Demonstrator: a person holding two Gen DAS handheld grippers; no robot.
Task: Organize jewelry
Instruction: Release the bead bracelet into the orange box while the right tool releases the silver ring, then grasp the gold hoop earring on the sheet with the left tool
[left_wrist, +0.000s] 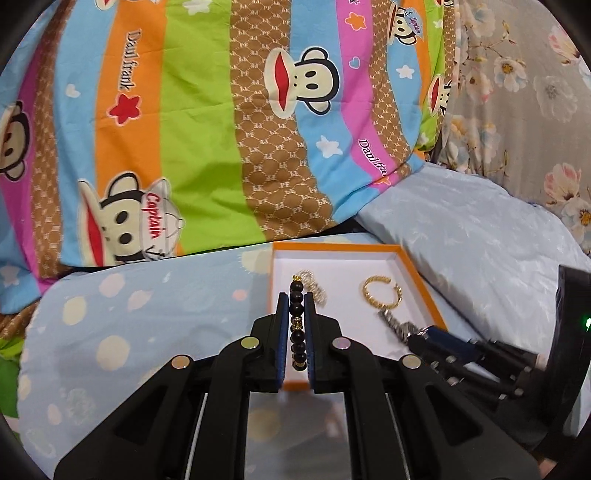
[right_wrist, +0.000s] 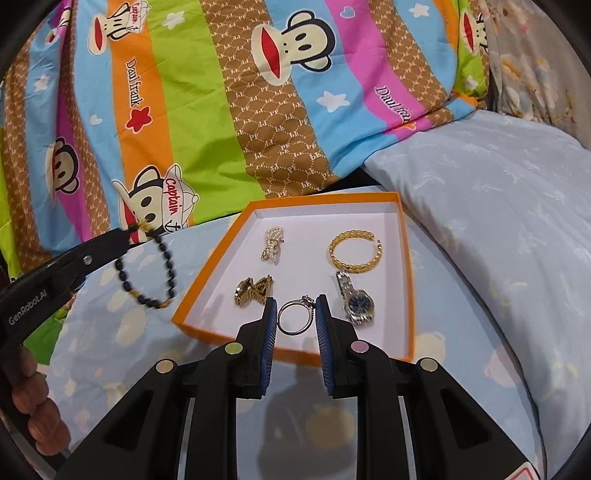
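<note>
An orange box (right_wrist: 400, 214) with a white floor lies on the bed and also shows in the left wrist view (left_wrist: 424, 280). In it lie a pearl piece (right_wrist: 272, 245), a gold bracelet (right_wrist: 354, 251), a gold watch (right_wrist: 255, 290), a silver watch (right_wrist: 356, 304). My left gripper (left_wrist: 296, 325) is shut on a black bead bracelet (left_wrist: 297, 334), which hangs left of the box in the right wrist view (right_wrist: 162, 266). My right gripper (right_wrist: 295, 314) holds a silver ring (right_wrist: 295, 316) between its pads over the box's near edge.
A bright cartoon-monkey quilt (right_wrist: 221, 92) rises behind the box. A pale blue pillow (right_wrist: 498, 206) lies to the right. The box rests on a light blue patterned sheet (right_wrist: 110, 332). A flowered grey cloth (left_wrist: 524, 92) is at the far right.
</note>
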